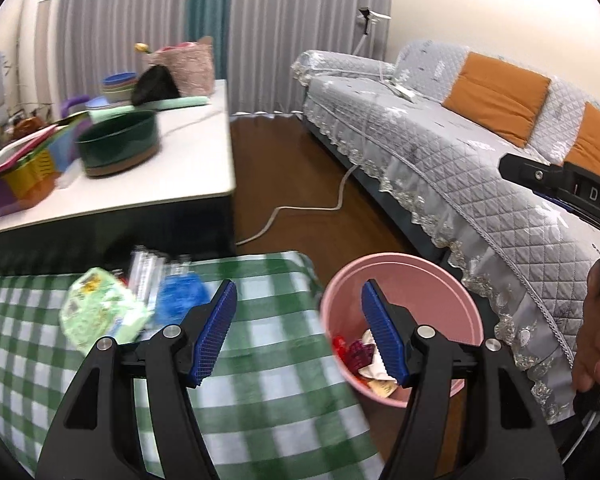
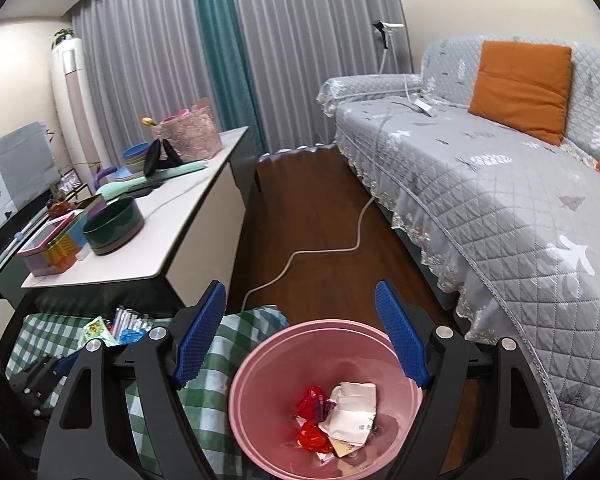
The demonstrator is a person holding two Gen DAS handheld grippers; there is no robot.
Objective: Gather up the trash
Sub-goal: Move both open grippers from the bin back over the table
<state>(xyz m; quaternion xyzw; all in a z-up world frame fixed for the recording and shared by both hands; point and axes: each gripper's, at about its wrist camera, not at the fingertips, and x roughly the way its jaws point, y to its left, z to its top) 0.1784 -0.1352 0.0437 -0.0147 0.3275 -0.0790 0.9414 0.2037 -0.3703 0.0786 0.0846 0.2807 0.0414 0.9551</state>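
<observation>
A pink bin (image 2: 260, 392) stands on the floor beside a stool covered in green checked cloth (image 1: 260, 360). Red wrappers (image 2: 310, 420) and white paper (image 2: 352, 408) lie in the bin. The bin also shows in the left wrist view (image 1: 420, 280). A green packet (image 1: 100, 312), a blue wrapper (image 1: 180, 300) and a striped packet (image 1: 144, 276) lie on the cloth. My left gripper (image 1: 300, 332) is open and empty above the stool's right edge. My right gripper (image 2: 300, 336) is open and empty above the bin.
A white low table (image 2: 172, 248) carries a dark green bowl (image 2: 114, 226), coloured boxes and a pink basket. A grey quilted sofa (image 2: 500, 200) with orange cushions stands at the right. A white cable (image 2: 320, 250) runs across the wood floor.
</observation>
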